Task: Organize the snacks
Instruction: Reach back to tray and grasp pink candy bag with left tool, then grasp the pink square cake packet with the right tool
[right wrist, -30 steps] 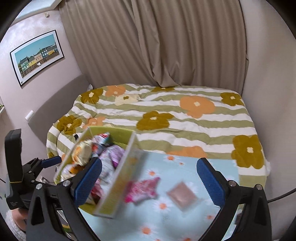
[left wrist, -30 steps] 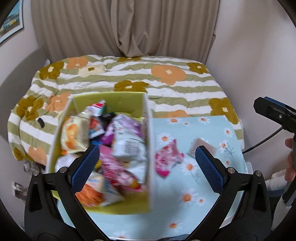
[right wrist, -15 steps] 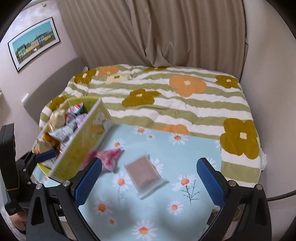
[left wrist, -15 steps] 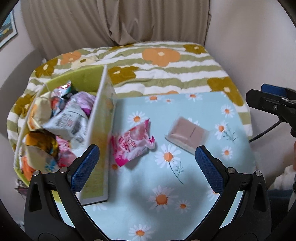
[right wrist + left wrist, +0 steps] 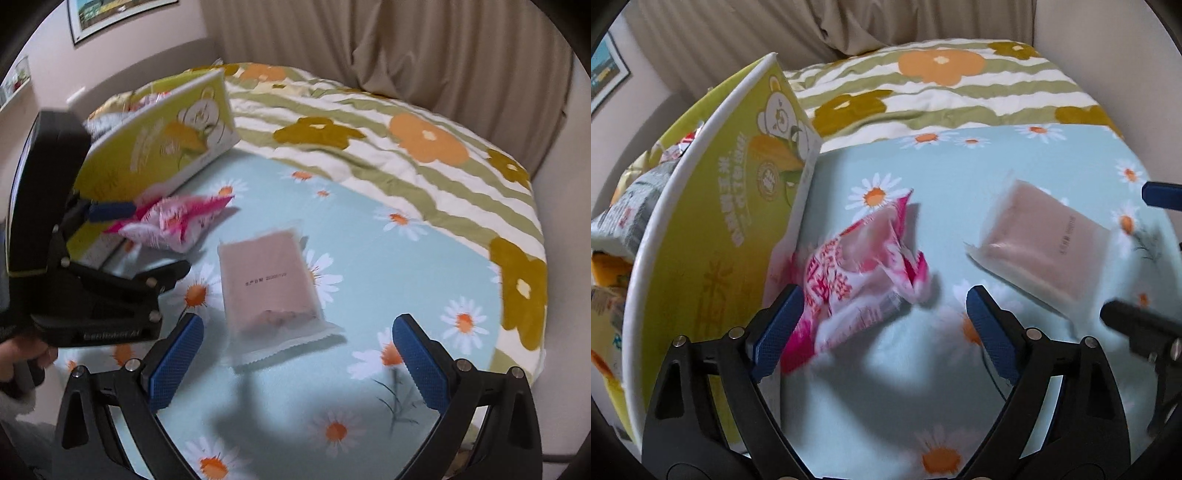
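Left wrist view: left gripper [image 5: 884, 314] closing around pink snack packet [image 5: 860, 266], pads not yet pressing, packet beside yellow box [image 5: 720, 229] on daisy surface [image 5: 886, 406]; right wrist view: right gripper [image 5: 297, 354] wide open, empty, brown packet [image 5: 267, 284] between its fingers.

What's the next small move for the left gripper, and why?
Probably ease a bit lower and finish closing on the pink snack packet. The left gripper is closing, the packet lies loose on the daisy tablecloth beside the yellow-green snack box, partly between the fingers, pads not yet pressing it.
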Available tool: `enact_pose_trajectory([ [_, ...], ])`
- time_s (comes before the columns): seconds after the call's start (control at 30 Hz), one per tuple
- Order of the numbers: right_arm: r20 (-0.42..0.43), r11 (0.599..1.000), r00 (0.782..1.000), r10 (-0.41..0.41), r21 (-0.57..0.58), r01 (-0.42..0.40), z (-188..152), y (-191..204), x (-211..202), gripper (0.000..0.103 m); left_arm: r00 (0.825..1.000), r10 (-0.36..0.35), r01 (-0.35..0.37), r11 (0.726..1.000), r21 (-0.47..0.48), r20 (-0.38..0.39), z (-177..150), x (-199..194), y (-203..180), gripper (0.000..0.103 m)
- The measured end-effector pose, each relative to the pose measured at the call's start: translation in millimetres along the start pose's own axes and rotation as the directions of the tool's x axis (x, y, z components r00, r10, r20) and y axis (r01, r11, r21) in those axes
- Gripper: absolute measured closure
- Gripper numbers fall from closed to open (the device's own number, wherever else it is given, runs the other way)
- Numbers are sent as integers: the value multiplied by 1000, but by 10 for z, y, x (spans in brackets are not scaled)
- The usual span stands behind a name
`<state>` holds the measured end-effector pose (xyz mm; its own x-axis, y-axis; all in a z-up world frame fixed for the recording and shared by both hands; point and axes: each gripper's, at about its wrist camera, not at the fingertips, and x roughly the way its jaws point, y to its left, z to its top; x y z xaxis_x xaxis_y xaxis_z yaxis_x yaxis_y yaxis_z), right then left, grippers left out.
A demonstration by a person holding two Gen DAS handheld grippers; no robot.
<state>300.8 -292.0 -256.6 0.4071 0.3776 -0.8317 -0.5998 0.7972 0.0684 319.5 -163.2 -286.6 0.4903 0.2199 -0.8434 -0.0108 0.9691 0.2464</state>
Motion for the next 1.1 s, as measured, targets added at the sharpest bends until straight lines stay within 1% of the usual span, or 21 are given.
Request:
enact_pose_trajectory([
  [0.07, -2, 1000, 1000, 13, -22, -13, -15, 21, 91, 1, 1000, 20, -20, 1000, 13, -1, 27, 77, -4, 14],
  [0.13, -2, 999, 1000, 20, -48, -20, -21, 47, 172, 1, 1000, 23, -22, 1000, 19, -13, 61, 167, 5, 14],
  [0.2, 0, 998, 1000, 24, -66, -24, -19, 62, 229, 1, 999, 14, -13, 1000, 20, -33, 83, 260, 6, 15],
  [0.3, 8, 996, 999, 41, -74, -40, 3, 71, 295, 1, 1000, 4, -3, 1000, 28, -24, 112, 286, 7, 17],
  [0.4, 1, 995, 999, 44, -87, -43, 26, 87, 366, 1, 999, -16, 17, 999, 29, -34, 152, 311, 23, 20],
  [0.43, -2, 995, 999, 48, -90, -48, 29, 92, 387, 1, 999, -22, 23, 999, 28, -37, 162, 313, 28, 22],
  [0.47, -4, 995, 999, 51, -91, -52, 34, 95, 404, 2, 999, -28, 29, 999, 30, -39, 172, 316, 30, 28],
  [0.5, -6, 994, 999, 52, -92, -52, 43, 100, 420, 2, 999, -27, 28, 999, 38, -39, 178, 314, 27, 37],
  [0.53, -8, 994, 999, 53, -96, -54, 51, 105, 433, 5, 999, -25, 27, 998, 49, -40, 187, 312, 27, 42],
  [0.63, -13, 993, 999, 50, -107, -52, 72, 119, 467, 10, 998, -33, 36, 997, 70, -50, 196, 319, 43, 46],
  [0.73, -26, 993, 998, 53, -108, -55, 76, 126, 512, 19, 998, -33, 37, 995, 91, -49, 186, 304, 57, 51],
  [0.83, -34, 993, 998, 46, -106, -50, 76, 145, 562, 25, 999, -36, 40, 994, 103, -41, 165, 258, 78, 55],
  [1.03, -26, 993, 999, 27, -110, -30, 96, 196, 605, 26, 998, -51, 57, 990, 131, -44, 100, 145, 79, 58],
  [1.1, -24, 993, 999, 26, -114, -28, 113, 215, 615, 29, 997, -60, 65, 989, 131, -42, 83, 89, 85, 59],
])
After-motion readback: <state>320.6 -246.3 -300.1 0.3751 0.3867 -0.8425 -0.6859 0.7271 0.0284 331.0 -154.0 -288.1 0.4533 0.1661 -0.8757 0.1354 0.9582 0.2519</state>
